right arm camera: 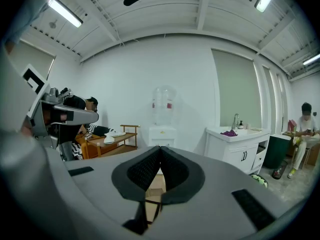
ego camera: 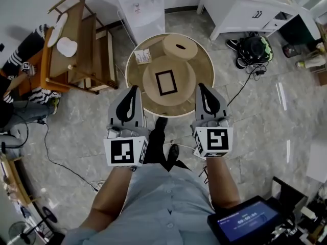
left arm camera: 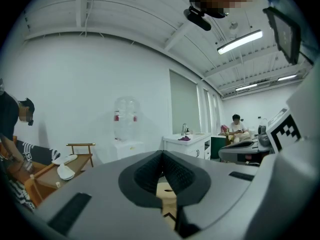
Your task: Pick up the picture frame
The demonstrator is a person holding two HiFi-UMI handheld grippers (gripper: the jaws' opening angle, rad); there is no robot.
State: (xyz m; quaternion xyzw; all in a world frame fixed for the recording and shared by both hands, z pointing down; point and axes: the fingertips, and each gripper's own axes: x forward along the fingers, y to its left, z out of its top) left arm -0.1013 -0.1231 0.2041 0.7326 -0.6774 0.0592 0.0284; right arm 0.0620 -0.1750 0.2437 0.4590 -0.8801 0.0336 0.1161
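Observation:
The picture frame (ego camera: pixel 166 82) is a small black rectangle with a pale middle. It lies flat on a round wooden board in the centre of the round table (ego camera: pixel 134 76). My left gripper (ego camera: pixel 134 89) hangs over the table's near left edge, shut and empty. Shut on nothing as well, my right gripper (ego camera: pixel 200 86) is over the near right edge. The frame lies between the two and a little beyond their tips, touched by neither. In the left gripper view the left gripper (left arm camera: pixel 161 153) has its pads meeting, as does the right gripper (right arm camera: pixel 160 148) in the right gripper view.
A second wooden disc (ego camera: pixel 180 47) and a small printed box (ego camera: pixel 142 56) lie at the table's far side. A water dispenser (ego camera: pixel 140 6) stands behind it, a wooden rack (ego camera: pixel 76 50) to the left, and a white cabinet (ego camera: pixel 250 9) with a helmet (ego camera: pixel 255 49) to the right.

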